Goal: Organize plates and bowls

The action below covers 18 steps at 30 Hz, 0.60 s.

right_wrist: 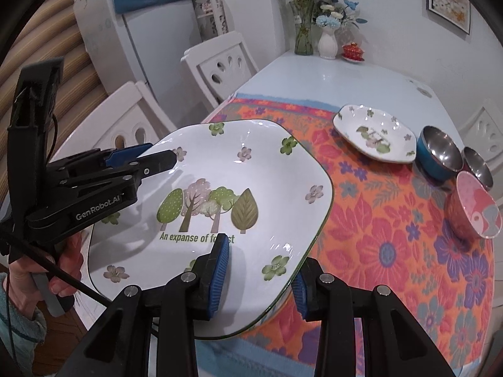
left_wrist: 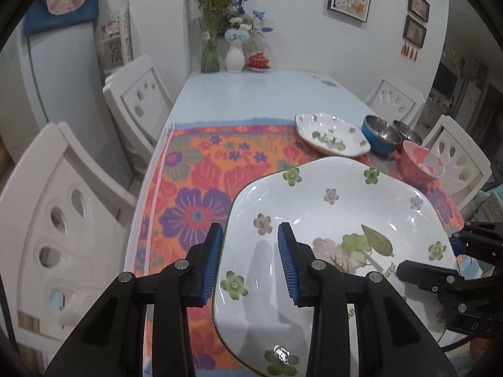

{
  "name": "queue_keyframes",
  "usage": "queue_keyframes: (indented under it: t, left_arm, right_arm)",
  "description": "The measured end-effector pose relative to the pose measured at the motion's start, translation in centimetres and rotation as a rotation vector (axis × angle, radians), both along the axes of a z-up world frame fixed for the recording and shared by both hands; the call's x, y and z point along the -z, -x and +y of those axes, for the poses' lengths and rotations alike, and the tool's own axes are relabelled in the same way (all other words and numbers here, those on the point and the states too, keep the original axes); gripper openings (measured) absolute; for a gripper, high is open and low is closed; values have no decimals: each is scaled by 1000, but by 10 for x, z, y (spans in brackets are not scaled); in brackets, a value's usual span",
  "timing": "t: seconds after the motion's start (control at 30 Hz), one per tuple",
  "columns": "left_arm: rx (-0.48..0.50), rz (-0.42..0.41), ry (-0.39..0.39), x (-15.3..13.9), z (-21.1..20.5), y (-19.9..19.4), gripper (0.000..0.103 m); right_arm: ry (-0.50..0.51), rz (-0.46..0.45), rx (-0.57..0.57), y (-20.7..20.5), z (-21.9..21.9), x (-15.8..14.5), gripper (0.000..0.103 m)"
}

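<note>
A large white plate with tree and flower prints (left_wrist: pixel 330 220) (right_wrist: pixel 239 188) is held over the near end of the table. My left gripper (left_wrist: pixel 250 264) straddles its left rim, one pad under and one over; it also shows in the right wrist view (right_wrist: pixel 147 160). My right gripper (right_wrist: pixel 261 270) straddles its near right rim and shows in the left wrist view (left_wrist: pixel 440 267). Both look shut on the plate. A smaller flowered plate (left_wrist: pixel 330 136) (right_wrist: pixel 374 136) lies farther back. Beside it stand a blue bowl (left_wrist: pixel 378 133) (right_wrist: pixel 438 157), a steel bowl (left_wrist: pixel 407 132) (right_wrist: pixel 478 165) and a pink bowl (left_wrist: pixel 422 163) (right_wrist: pixel 474 210).
The table has an orange floral cloth (left_wrist: pixel 204 172) (right_wrist: pixel 393 235). White chairs (left_wrist: pixel 63 220) (right_wrist: pixel 217 66) stand on both sides. Flower vases (left_wrist: pixel 234 53) and a red lidded cup (left_wrist: pixel 259 61) stand at the far end by the wall.
</note>
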<state>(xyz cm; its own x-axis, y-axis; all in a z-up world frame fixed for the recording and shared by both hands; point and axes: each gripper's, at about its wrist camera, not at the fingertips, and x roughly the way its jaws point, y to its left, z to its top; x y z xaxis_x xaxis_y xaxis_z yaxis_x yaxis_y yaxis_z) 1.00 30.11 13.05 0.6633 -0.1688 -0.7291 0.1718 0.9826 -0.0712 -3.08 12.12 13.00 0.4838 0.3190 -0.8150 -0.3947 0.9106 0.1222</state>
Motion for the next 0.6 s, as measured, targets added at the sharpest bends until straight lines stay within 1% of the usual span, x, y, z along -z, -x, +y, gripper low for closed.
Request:
queue_keyframes:
  t: [0.1, 0.23, 0.3, 0.5, 0.6]
  left_arm:
    - [-8, 32, 27, 10, 4, 4, 33]
    - [-5, 62, 15, 24, 4, 10, 33]
    - [-4, 76, 27, 29, 6, 12, 33]
    - [-4, 123, 32, 48, 7, 14, 33]
    - [-7, 160, 38, 62, 8, 14, 33]
  right_arm:
    - [12, 20, -10, 5, 1, 9, 35]
    - [55, 9, -29, 11, 7, 17, 35]
    - [66, 12, -34, 12, 8, 21, 35]
    - [98, 34, -61, 17, 12, 35, 35]
    - [118, 61, -75, 20, 14, 48, 35]
